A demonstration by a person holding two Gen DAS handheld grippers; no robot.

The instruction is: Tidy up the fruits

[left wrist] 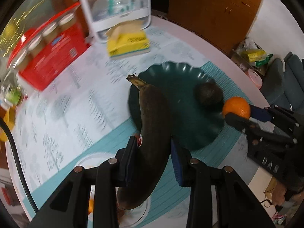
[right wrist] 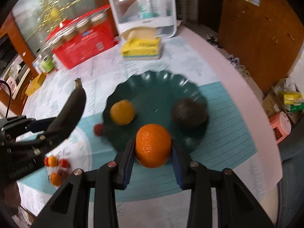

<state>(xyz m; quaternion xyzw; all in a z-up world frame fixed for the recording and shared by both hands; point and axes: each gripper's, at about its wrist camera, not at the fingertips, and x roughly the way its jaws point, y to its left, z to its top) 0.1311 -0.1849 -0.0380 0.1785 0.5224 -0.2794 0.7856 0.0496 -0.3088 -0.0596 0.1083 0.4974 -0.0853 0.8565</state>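
My left gripper (left wrist: 154, 146) is shut on a blackened banana (left wrist: 152, 125) and holds it over the near left edge of the dark green scalloped plate (left wrist: 180, 72). My right gripper (right wrist: 153, 148) is shut on a large orange (right wrist: 153, 145) at the plate's (right wrist: 152, 79) near rim. On the plate lie a dark avocado (right wrist: 189, 113) and a smaller yellow-orange fruit (right wrist: 122, 112). The banana (right wrist: 71, 110) and left gripper (right wrist: 45, 131) also show in the right wrist view; the orange (left wrist: 236, 107) and avocado (left wrist: 208, 94) show in the left wrist view.
A clear plate (right wrist: 76, 142) at the left holds small oranges (right wrist: 52, 161) and red tomatoes (right wrist: 64, 163); one red fruit (right wrist: 98, 129) lies by the green plate. A red box of jars (right wrist: 83, 39), a yellow tissue pack (right wrist: 142, 47) and a white cosmetics case (right wrist: 146, 9) stand behind.
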